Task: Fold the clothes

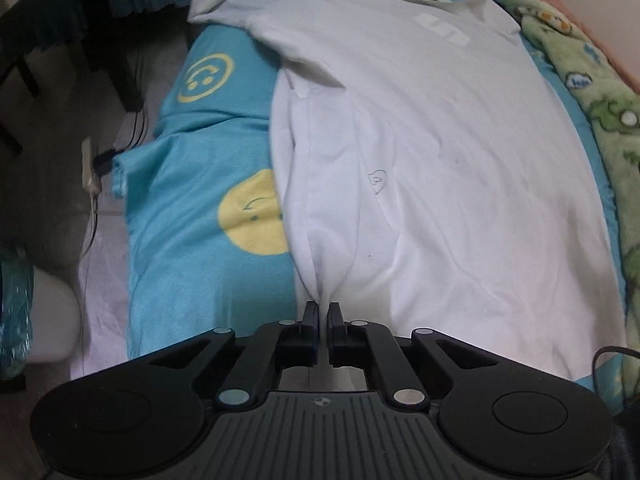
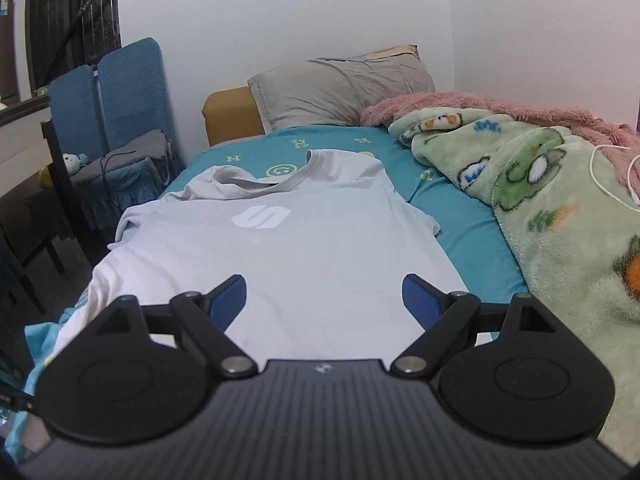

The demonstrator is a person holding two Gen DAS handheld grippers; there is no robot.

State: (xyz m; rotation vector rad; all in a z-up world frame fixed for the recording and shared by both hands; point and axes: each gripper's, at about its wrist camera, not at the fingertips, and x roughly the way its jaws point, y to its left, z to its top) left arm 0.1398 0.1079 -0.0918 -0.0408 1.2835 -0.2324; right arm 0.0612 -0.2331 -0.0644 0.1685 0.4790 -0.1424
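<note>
I see the white T-shirt (image 1: 420, 152) spread chest-up across the bed (image 2: 472, 220), on a teal sheet printed with yellow smiley faces. My left hand-held gripper (image 1: 324, 314) is clenched on a gathered pinch of the shirt's hem near its left side seam; the cloth rises in a small ridge into the closed fingers, and the shirt's edge beside it lies doubled over on itself. My right hand-held gripper (image 2: 324, 292) hangs released above the shirt's lower part, its blue pads (image 2: 228, 300) wide apart with nothing between them.

No box or basket shows in either view; the only thing bearing a load besides the bed is a blue chair (image 2: 120, 120) at its left, carrying grey cloth and a small soft toy. A grey pillow (image 2: 340, 92) sits at the head of the bed, and a green cartoon blanket (image 2: 560, 220) runs along the right side with a white cable on it.

The hem nearest me is cut off behind both gripper bodies. The far sleeve is bunched and its shape is hard to read. The shirt's right sleeve tucks partly under itself.
</note>
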